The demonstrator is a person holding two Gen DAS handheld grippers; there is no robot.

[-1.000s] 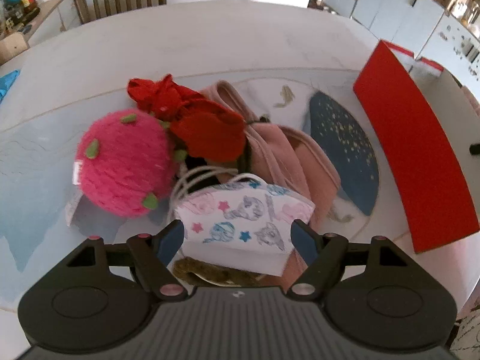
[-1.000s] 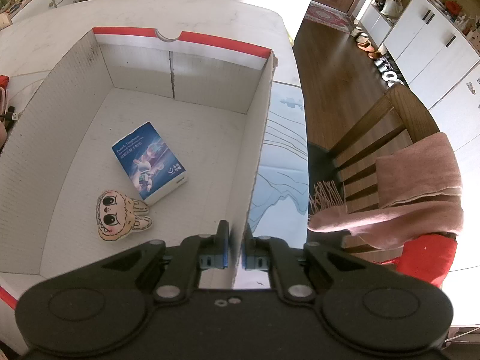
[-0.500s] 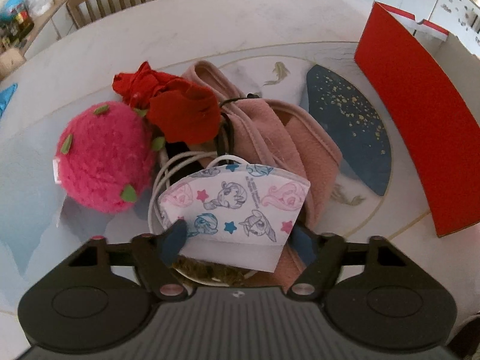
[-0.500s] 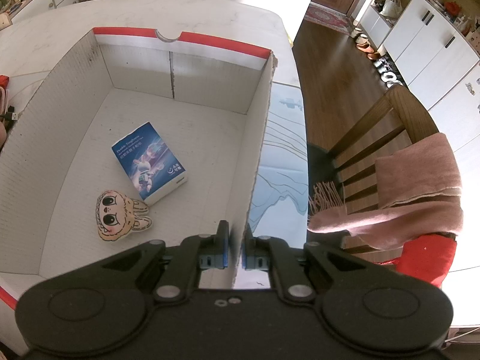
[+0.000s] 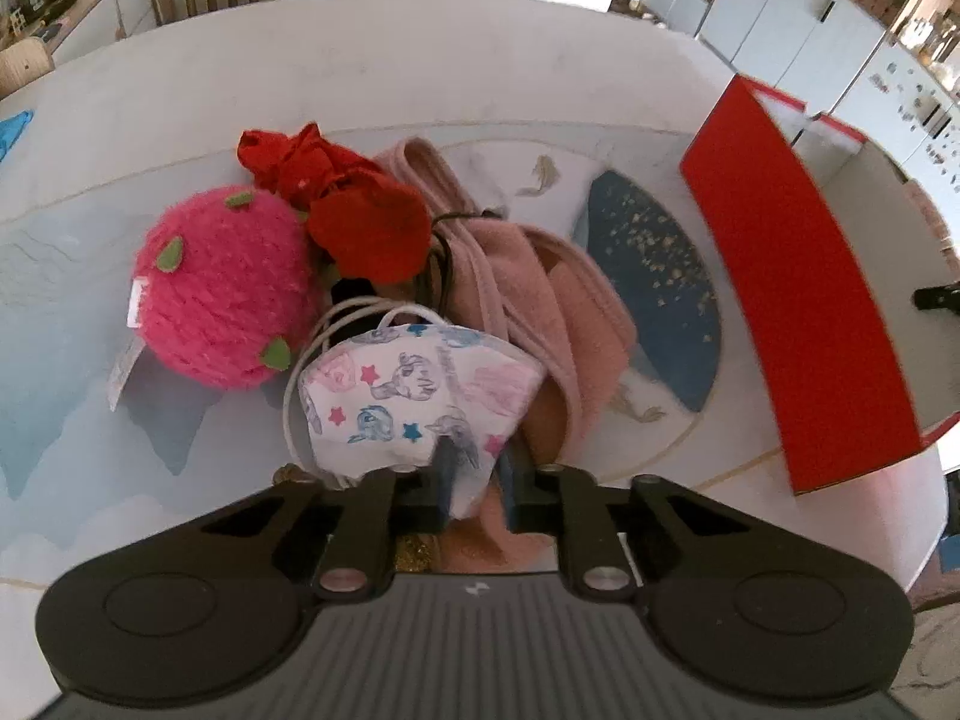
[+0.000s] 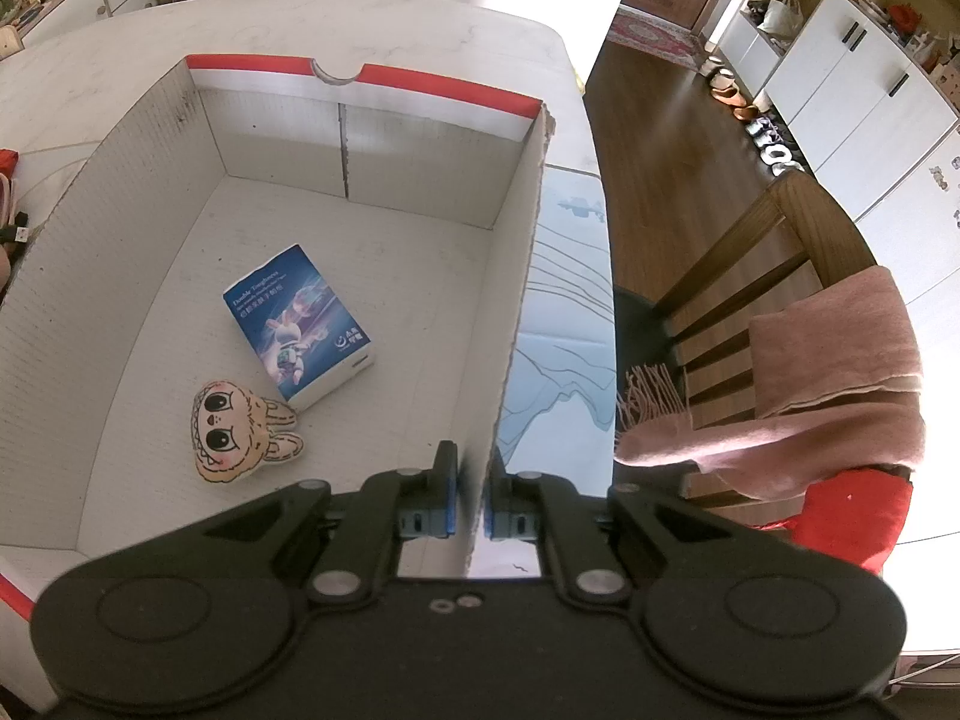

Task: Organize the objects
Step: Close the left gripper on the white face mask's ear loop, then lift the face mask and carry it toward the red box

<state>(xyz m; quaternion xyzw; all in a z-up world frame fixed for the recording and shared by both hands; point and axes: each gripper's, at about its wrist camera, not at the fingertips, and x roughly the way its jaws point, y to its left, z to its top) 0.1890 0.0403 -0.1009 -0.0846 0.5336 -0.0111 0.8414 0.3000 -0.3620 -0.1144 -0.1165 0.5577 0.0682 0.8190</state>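
Observation:
A white face mask (image 5: 414, 384) printed with ponies and stars lies on a heap on the table. My left gripper (image 5: 477, 474) has its jaws closing, and the pads pinch the mask's near edge, which bunches up between them. Beside the mask are a pink fuzzy ball (image 5: 222, 294), a red cloth (image 5: 354, 210) and a pink garment (image 5: 540, 300). My right gripper (image 6: 471, 480) is shut on the right wall of the cardboard box (image 6: 516, 276). Inside the box lie a blue packet (image 6: 297, 324) and a flat plush doll head (image 6: 231, 432).
The box's red outer side (image 5: 798, 312) stands at the right of the heap. A white cable (image 5: 336, 324) loops under the mask. A wooden chair (image 6: 738, 264) draped with a pink scarf (image 6: 840, 360) stands right of the table edge. Bare tabletop (image 5: 420, 60) lies beyond the heap.
My left gripper's jaws went from wide apart around the mask to pinched together on its near edge, crumpling it. The right gripper and the box have not moved.

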